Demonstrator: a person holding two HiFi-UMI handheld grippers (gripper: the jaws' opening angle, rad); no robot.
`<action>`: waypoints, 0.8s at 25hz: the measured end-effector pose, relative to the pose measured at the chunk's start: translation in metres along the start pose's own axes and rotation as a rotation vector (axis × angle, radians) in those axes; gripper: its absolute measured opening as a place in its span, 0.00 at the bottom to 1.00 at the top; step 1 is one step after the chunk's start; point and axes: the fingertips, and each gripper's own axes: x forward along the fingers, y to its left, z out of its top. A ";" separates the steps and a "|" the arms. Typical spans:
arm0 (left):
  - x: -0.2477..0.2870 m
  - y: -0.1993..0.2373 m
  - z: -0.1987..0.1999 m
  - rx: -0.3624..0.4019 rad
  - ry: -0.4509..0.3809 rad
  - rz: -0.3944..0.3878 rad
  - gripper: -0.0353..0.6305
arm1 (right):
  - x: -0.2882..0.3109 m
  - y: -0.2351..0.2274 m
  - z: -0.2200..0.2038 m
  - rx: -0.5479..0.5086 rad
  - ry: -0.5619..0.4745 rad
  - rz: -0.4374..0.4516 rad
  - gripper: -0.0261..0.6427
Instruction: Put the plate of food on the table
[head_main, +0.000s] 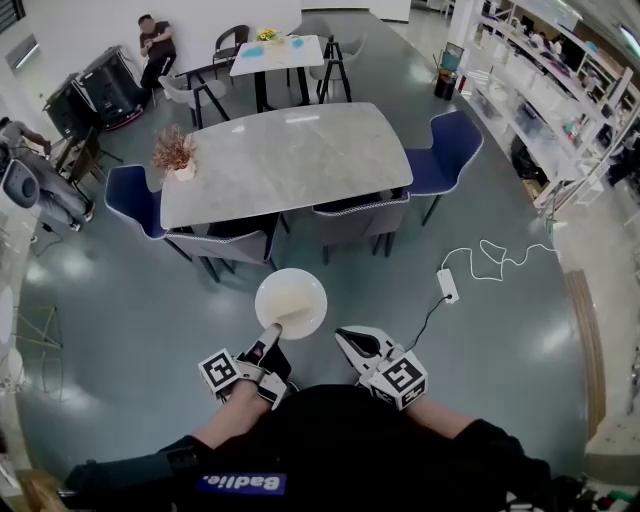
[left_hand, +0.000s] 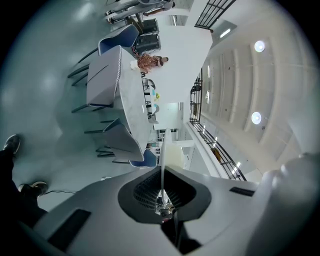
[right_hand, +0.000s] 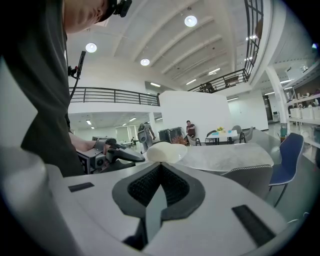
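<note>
A white plate (head_main: 291, 300) with pale food on it hangs level over the grey floor, a short way in front of the marble table (head_main: 290, 160). My left gripper (head_main: 272, 328) is shut on the plate's near rim. In the left gripper view the plate (left_hand: 162, 155) runs edge-on out of the closed jaws, with the table (left_hand: 131, 100) beyond. My right gripper (head_main: 347, 340) is beside the plate to its right, shut and holding nothing. In the right gripper view its jaws (right_hand: 160, 165) meet, and the plate (right_hand: 167, 151) and the left gripper (right_hand: 117, 154) lie ahead to the left.
Blue and grey chairs (head_main: 350, 215) are tucked along the table's near side. A potted dried plant (head_main: 175, 155) stands on its left end. A white power strip (head_main: 448, 285) with a cable lies on the floor to the right. Shelving (head_main: 560, 110) lines the right wall.
</note>
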 end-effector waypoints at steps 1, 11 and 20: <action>0.002 -0.001 -0.002 0.001 -0.006 0.001 0.07 | -0.003 -0.003 0.001 0.000 -0.002 0.002 0.05; 0.026 0.013 -0.020 -0.004 -0.107 0.013 0.07 | -0.026 -0.040 -0.020 0.008 -0.006 0.050 0.05; 0.049 0.006 -0.015 0.013 -0.146 0.018 0.07 | -0.024 -0.068 -0.030 0.030 -0.001 0.088 0.05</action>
